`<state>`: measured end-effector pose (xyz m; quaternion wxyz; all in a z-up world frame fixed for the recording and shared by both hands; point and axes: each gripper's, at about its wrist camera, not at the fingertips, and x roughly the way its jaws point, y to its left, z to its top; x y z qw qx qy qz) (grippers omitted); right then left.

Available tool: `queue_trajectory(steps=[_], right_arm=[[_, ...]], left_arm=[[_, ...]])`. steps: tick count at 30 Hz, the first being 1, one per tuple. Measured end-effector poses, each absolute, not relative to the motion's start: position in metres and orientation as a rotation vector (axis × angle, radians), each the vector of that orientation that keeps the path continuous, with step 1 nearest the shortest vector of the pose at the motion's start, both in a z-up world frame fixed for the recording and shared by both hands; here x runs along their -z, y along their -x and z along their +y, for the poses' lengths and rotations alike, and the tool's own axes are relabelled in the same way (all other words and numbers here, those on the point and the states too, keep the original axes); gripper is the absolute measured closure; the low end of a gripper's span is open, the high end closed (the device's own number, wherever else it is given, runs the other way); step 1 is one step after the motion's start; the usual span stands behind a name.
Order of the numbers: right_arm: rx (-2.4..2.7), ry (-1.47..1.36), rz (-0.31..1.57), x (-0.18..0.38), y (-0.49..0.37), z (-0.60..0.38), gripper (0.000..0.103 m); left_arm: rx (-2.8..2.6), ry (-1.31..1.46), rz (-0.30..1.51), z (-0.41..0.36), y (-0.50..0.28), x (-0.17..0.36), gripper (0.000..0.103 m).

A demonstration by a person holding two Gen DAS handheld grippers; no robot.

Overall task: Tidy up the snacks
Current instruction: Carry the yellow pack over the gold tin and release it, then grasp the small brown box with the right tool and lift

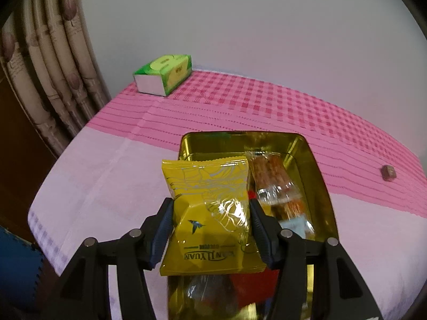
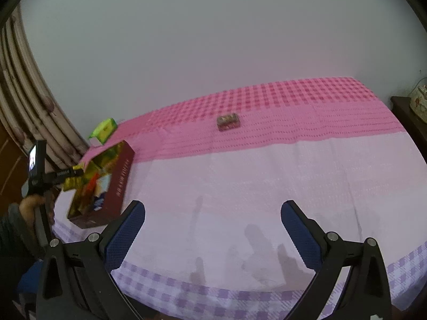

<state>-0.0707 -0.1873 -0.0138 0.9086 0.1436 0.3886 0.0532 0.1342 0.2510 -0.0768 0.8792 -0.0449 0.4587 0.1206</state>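
Observation:
My left gripper (image 1: pixel 210 208) is shut on a yellow snack packet (image 1: pixel 210 208), both blue pads pressing its sides, just above the open gold-lined tin box (image 1: pixel 317 176). Inside the box lie a clear-wrapped brown snack (image 1: pixel 272 176), a red packet (image 1: pixel 253 285) and other wrapped pieces. From the right wrist view the same box (image 2: pixel 117 186) shows dark red sides at the table's left, with the left gripper and yellow packet (image 2: pixel 73 180) over it. My right gripper (image 2: pixel 213 213) stands open over the pale cloth, nothing between its fingers. A small wrapped snack (image 2: pixel 228 122) (image 1: pixel 388 172) lies alone on the pink checks.
A green tissue box (image 1: pixel 164 73) (image 2: pixel 104 129) sits at the table's far left corner by the patterned curtain (image 1: pixel 50 80). A person's hand (image 2: pixel 33 204) grips the left tool's handle. A dark side cabinet (image 2: pixel 408 112) stands at the right. The wall is close behind the table.

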Motion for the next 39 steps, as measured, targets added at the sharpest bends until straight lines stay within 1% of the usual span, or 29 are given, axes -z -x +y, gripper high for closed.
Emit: queue_trajectory(steps=[5, 11, 13, 16, 19, 23, 24, 25, 26, 30, 34, 36, 38, 39], right_arm=[[-0.091, -0.235, 0.835, 0.032, 0.063, -0.179, 0.001], [-0.083, -0.178, 0.903, 0.058, 0.050, -0.167, 0.001], [-0.079, -0.175, 0.934, 0.067, 0.041, -0.166, 0.001], [-0.079, -0.166, 0.950, 0.072, 0.023, -0.164, 0.001], [-0.079, -0.104, 0.939, 0.070, -0.010, -0.161, 0.001], [-0.061, -0.047, 0.904, 0.067, -0.060, -0.159, 0.002], [-0.058, -0.033, 0.895, 0.067, -0.077, -0.157, 0.002], [-0.058, -0.024, 0.891, 0.068, -0.090, -0.156, 0.002], [-0.053, -0.004, 0.884, 0.070, -0.108, -0.153, 0.002], [-0.033, 0.066, 0.883, 0.080, -0.156, -0.147, 0.002], [0.003, 0.105, 0.895, 0.093, -0.184, -0.148, 0.002], [0.022, 0.096, 0.913, 0.101, -0.194, -0.152, 0.008], [0.025, 0.084, 0.915, 0.104, -0.198, -0.157, 0.042], [0.022, 0.084, 0.919, 0.105, -0.201, -0.159, 0.047]], left_arm=[[-0.275, 0.112, 0.977, 0.261, -0.172, 0.095, 0.046], [-0.269, 0.113, 0.981, 0.265, -0.193, 0.111, 0.046], [-0.254, 0.094, 0.982, 0.263, -0.195, 0.114, 0.041], [-0.207, 0.079, 0.976, 0.260, -0.191, 0.115, 0.039], [-0.149, 0.083, 0.902, 0.259, -0.174, 0.099, 0.038], [-0.075, 0.113, 0.788, 0.262, -0.131, 0.066, 0.038], [-0.060, 0.136, 0.745, 0.263, -0.113, 0.056, 0.035], [-0.053, 0.151, 0.716, 0.264, -0.099, 0.049, 0.028], [-0.046, 0.164, 0.671, 0.264, -0.075, 0.042, 0.024], [-0.026, 0.166, 0.639, 0.259, -0.022, 0.030, 0.023], [-0.007, 0.212, 0.644, 0.253, 0.015, 0.025, 0.023], [0.000, 0.206, 0.651, 0.246, 0.031, 0.028, 0.023], [0.018, 0.184, 0.667, 0.241, 0.042, 0.033, 0.023], [0.023, 0.163, 0.675, 0.239, 0.045, 0.035, 0.023]])
